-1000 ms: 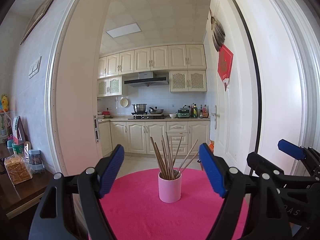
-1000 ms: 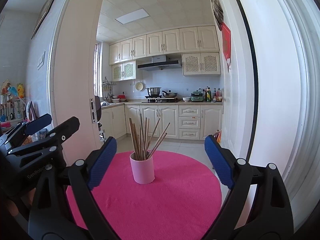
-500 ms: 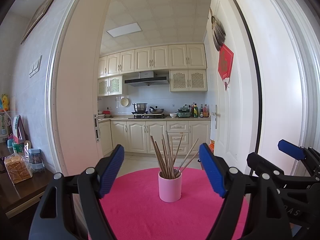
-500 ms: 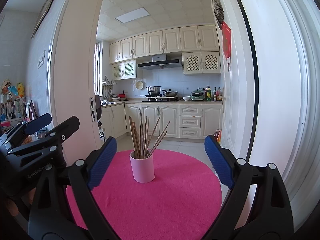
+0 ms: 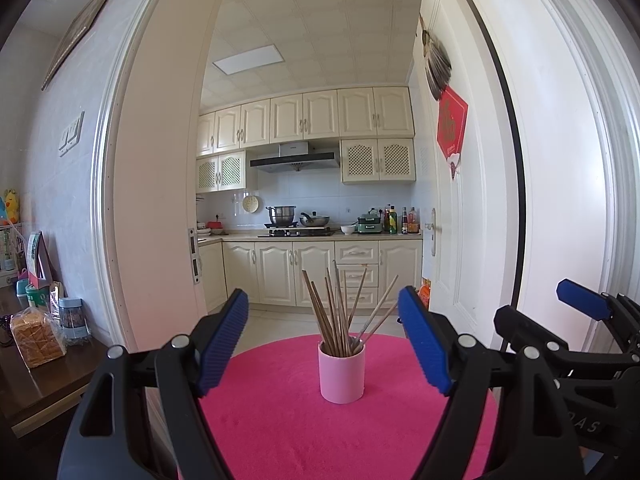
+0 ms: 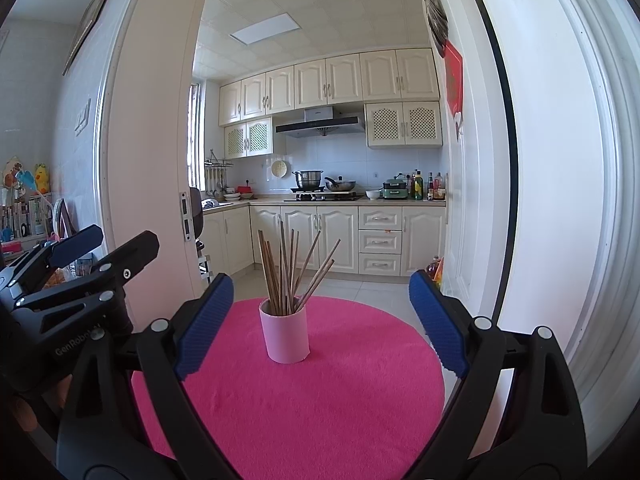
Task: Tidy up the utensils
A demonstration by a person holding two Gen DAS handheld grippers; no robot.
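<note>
A pale pink cup (image 5: 341,372) (image 6: 285,334) stands upright on a round table with a bright pink cloth (image 5: 300,432) (image 6: 328,400). Several brown wooden chopsticks (image 5: 340,316) (image 6: 290,276) stick up out of it, fanned apart. My left gripper (image 5: 322,320) is open, held level short of the cup, nothing between its blue pads (image 5: 222,340). My right gripper (image 6: 320,304) is open too, with the cup a little left of its middle line and well ahead of the pads. Each gripper shows at the edge of the other's view.
Beyond the table a doorway opens onto a kitchen with cream cabinets (image 5: 304,268) and a stove with pots (image 5: 296,220). A white door (image 5: 460,220) stands at the right. A dark side table (image 5: 36,384) with a bread bag and jars sits at the left.
</note>
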